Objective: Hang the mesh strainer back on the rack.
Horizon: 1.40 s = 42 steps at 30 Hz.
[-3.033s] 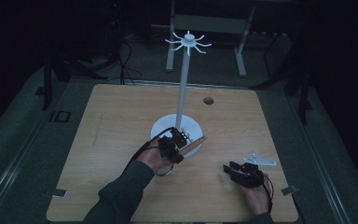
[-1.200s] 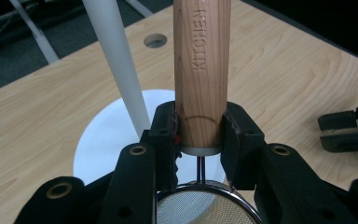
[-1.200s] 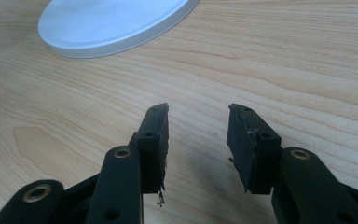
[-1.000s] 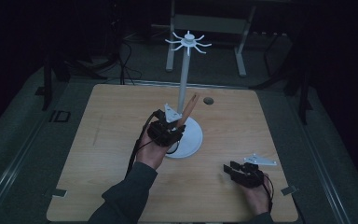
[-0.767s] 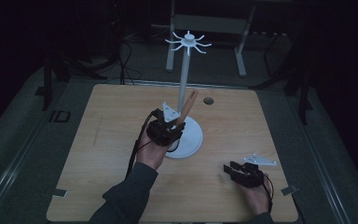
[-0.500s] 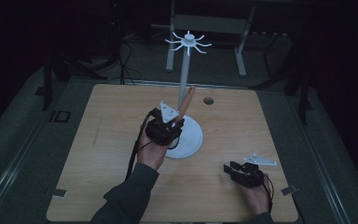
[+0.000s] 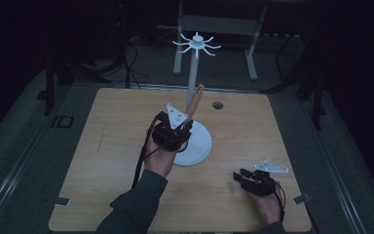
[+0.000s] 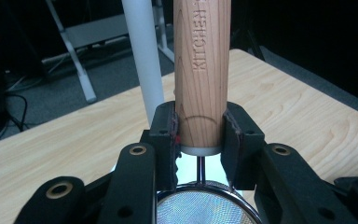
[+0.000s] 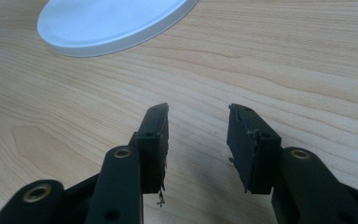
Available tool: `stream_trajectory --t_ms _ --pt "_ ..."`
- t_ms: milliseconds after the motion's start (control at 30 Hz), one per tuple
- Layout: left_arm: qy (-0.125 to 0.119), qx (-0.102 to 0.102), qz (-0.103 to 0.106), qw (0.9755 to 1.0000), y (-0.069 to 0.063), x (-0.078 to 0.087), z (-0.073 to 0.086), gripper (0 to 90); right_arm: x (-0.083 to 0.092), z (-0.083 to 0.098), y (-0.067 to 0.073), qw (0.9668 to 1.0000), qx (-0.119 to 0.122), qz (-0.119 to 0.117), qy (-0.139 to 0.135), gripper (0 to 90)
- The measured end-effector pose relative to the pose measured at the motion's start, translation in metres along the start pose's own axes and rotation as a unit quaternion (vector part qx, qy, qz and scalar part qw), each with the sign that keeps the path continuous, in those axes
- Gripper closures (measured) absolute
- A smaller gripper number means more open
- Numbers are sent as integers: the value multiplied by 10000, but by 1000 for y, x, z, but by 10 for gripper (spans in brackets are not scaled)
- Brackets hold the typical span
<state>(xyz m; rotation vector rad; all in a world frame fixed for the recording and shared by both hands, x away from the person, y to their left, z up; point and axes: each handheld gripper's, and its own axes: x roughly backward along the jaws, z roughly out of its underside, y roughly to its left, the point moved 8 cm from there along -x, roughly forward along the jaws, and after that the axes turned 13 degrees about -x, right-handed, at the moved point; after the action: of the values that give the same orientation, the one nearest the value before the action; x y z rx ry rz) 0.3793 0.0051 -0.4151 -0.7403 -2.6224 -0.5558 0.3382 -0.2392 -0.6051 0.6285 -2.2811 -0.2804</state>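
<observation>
A strainer with a light wooden handle (image 8: pixel 200 70) and a round metal mesh (image 8: pixel 200 212) sits in my left gripper (image 8: pixel 199 128), which is shut on the handle's lower end. In the high view that handle (image 7: pixel 195 100) points up and away from the left gripper (image 7: pixel 184 124), close beside the white pole (image 7: pixel 193 73) of a stand topped by a ring of hooks (image 7: pixel 196 44). The stand's round white base (image 7: pixel 199 146) lies just right of the hand. My right gripper (image 7: pixel 237 176) rests low at the table's front right, open with nothing between its fingers (image 9: pixel 154 128).
The wooden table (image 7: pixel 102 146) has a small dark hole (image 7: pixel 217 105) at its far side. In the right gripper view the white base (image 9: pixel 112 18) lies ahead on bare wood. A metal frame (image 7: pixel 214 24) stands on the floor behind the table.
The left gripper has risen from the front of the base and moved back beside the pole. The handle has swung from pointing right to pointing up. The right gripper has not moved.
</observation>
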Motion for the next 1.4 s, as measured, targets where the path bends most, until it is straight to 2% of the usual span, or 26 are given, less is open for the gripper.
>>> stream_trajectory --t_ms 833,1267,1400 --pt "-286 30 -375 9989 7 9 -13 688 -1 1 1 10000 8 -2 25 582" --pt "-432 141 -548 9975 9 13 -20 688 -2 2 2 10000 21 -4 58 581" --pt "-461 119 -649 9968 10 15 -23 688 -3 2 2 10000 19 -7 61 581"
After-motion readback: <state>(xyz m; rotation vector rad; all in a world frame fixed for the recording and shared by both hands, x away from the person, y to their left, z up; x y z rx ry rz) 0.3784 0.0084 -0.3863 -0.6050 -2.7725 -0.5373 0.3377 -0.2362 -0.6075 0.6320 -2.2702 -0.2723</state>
